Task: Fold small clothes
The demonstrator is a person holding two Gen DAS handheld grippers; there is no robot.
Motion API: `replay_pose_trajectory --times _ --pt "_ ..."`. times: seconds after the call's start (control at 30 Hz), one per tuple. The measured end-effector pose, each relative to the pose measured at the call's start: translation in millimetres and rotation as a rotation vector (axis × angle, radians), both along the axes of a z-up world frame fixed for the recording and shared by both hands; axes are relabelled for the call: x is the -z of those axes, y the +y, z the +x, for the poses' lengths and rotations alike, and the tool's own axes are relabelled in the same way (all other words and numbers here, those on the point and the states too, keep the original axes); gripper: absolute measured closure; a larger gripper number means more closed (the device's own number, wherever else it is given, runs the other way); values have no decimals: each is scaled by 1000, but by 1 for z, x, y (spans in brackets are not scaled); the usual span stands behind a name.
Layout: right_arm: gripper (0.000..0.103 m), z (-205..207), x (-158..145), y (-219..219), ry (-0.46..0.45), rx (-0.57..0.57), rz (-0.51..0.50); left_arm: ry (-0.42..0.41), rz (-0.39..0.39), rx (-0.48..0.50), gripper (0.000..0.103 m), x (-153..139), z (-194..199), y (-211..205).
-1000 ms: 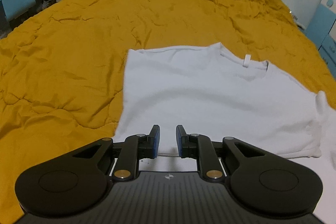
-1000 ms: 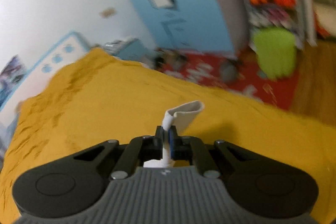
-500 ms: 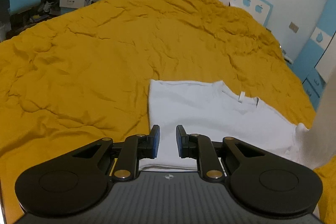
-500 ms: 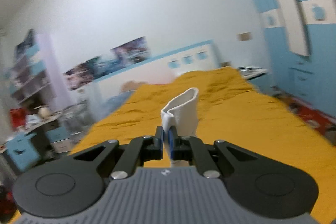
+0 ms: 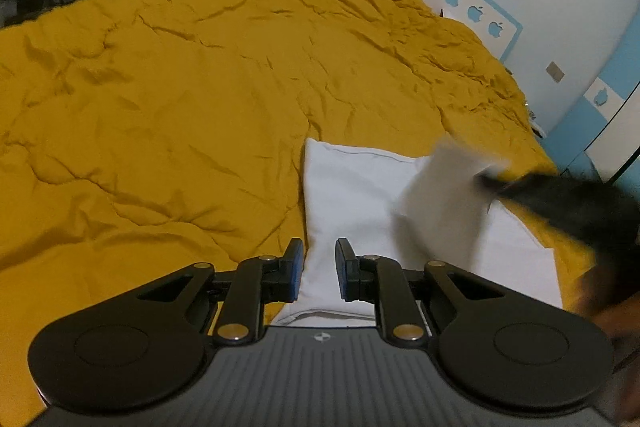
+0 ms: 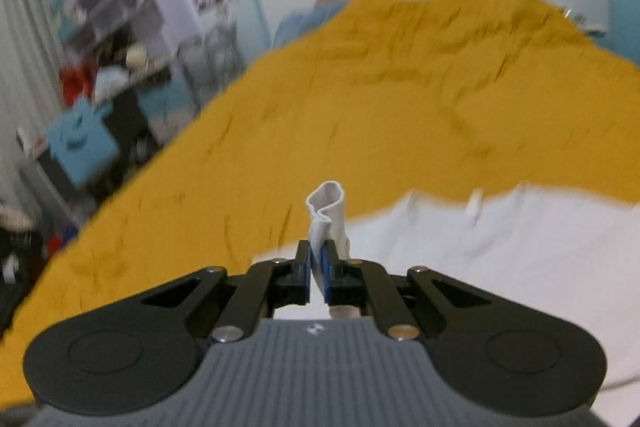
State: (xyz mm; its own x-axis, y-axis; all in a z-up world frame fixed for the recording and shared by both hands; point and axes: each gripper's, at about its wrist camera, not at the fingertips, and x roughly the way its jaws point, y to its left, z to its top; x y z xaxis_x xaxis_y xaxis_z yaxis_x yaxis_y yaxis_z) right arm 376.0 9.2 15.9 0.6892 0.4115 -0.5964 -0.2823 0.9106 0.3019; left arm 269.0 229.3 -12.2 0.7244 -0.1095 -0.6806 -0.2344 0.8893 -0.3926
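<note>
**Thin pinch on the sleeve could slip mid-fold**

While the right gripper is clamped on a small bunched bit of the white T-shirt, apparently its right sleeve, only a narrow tuft sticks out past the pads, so a quick sweep could pull the cloth free and drop it short of the fold line. That shirt lies on the yellow bed cover, toward the near right of the bed, with the lifted part blurred above its right half. The left gripper hovers over the shirt's near left edge with its jaws apart, holding nothing; with nothing pinning the body, dragging the sleeve across may shift or wrinkle the whole shirt.
</note>
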Motion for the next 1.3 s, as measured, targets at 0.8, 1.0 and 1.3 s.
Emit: replay_pose_trajectory --times 0.8,1.0,1.3 --pt "70 -18 59 -202 108 73 -23 51 -32 88 63 53 45 -31" --pt "69 -67 66 -290 71 163 -245 64 68 115 63 52 33 -40" --pt "62 -75 101 -289 43 101 -466 164 186 136 63 65 22 -43"
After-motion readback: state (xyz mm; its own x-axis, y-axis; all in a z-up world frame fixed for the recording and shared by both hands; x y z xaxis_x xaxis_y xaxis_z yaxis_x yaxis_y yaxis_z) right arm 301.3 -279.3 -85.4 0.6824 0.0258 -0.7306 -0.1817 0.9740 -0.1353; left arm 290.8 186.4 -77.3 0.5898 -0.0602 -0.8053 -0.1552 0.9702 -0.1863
